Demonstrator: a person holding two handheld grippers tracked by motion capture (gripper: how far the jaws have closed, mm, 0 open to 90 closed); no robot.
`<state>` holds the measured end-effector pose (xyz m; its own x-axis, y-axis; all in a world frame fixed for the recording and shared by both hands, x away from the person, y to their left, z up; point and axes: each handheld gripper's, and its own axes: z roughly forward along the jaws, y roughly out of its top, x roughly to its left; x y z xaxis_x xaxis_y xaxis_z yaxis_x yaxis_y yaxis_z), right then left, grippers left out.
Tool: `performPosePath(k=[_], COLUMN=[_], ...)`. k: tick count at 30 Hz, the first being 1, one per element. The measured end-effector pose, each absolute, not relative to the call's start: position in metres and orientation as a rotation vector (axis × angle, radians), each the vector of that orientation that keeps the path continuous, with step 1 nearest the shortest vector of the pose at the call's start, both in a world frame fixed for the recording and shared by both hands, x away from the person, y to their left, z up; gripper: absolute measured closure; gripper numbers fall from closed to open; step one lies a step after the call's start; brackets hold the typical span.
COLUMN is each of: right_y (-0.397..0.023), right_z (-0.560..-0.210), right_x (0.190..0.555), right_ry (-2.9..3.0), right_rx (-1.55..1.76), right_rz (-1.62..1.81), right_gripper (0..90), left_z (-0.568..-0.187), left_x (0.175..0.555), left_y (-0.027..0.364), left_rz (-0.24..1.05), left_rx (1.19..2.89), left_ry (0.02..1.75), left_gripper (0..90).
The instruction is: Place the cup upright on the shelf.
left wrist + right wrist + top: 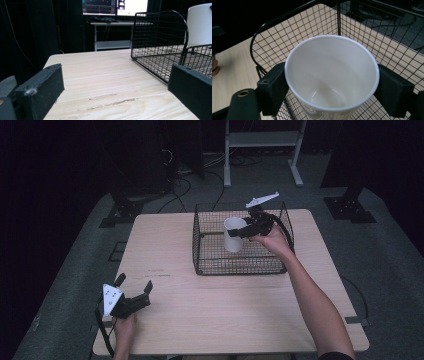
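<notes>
A white paper cup (233,235) hangs upright inside the black wire basket (200,251), near its rear middle. My right gripper (241,232) is shut on the cup, its black pads (273,87) pressing the cup (332,75) from both sides just below the rim; the cup is empty. Whether the cup's base touches the basket floor I cannot tell. My left gripper (134,286) rests low at the table's front left corner, open, with nothing between its fingers (41,91). From there the basket (160,40) and the cup (200,23) show far to the right.
The light wooden table (220,310) carries the basket on its far right half. A white metal frame (262,150) and cables stand on the floor behind the table. A desk with lit screens (115,6) lies beyond the table's far edge.
</notes>
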<state>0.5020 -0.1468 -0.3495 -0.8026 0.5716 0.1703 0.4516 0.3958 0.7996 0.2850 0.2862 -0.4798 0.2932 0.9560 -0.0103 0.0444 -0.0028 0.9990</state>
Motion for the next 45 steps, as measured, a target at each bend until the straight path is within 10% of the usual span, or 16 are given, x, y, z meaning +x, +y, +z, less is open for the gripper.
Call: performPosePath(k=[45], right_y=[-0.125], right_z=[-0.392], right_x=[0.536], right_ry=[2.657], right_rx=[0.965], right_rz=[1.213], right_gripper=[18.5], left_z=[-0.480], left_x=[0.285], left_y=[0.287], left_rz=[0.960], left_rx=[1.364], left_ry=[1.016], left_gripper=[0.0])
